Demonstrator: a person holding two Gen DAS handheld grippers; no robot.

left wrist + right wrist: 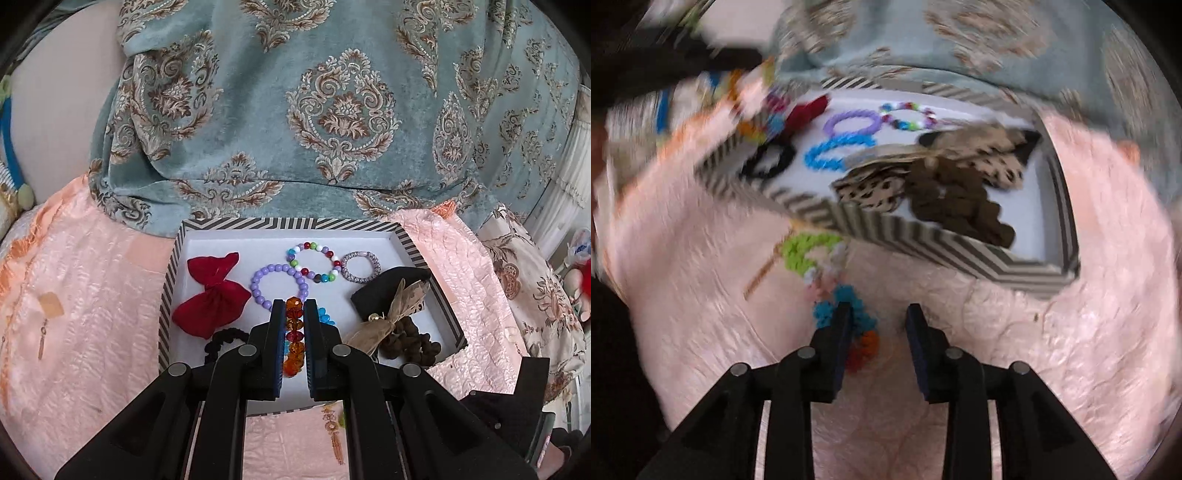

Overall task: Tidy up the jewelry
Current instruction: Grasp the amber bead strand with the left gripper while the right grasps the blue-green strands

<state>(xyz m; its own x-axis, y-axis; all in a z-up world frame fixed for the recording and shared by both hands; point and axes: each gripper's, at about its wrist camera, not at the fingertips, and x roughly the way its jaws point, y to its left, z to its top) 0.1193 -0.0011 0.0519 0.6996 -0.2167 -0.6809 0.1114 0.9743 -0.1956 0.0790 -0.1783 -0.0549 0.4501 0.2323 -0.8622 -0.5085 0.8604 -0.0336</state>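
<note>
The left gripper [294,308] clamps an amber bracelet [294,334] above the striped box [168,291]. The right gripper [878,314] hangs open over the pink cloth [1052,350], near a multicoloured bracelet [849,321].

bed: peach quilted bedspread [92,280]; behind: teal damask-patterned fabric [295,110]; far left: cream wall [62,122]; light: soft daylight

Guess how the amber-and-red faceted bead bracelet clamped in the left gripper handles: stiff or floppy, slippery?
Probably floppy: the amber-and-red faceted bead bracelet is separate beads in a line, so the unclamped part likely sags. Likely slippery: the beads look glossy and hard between the left gripper pads. Set down in the striped box, it should slump rather than roll.
</note>
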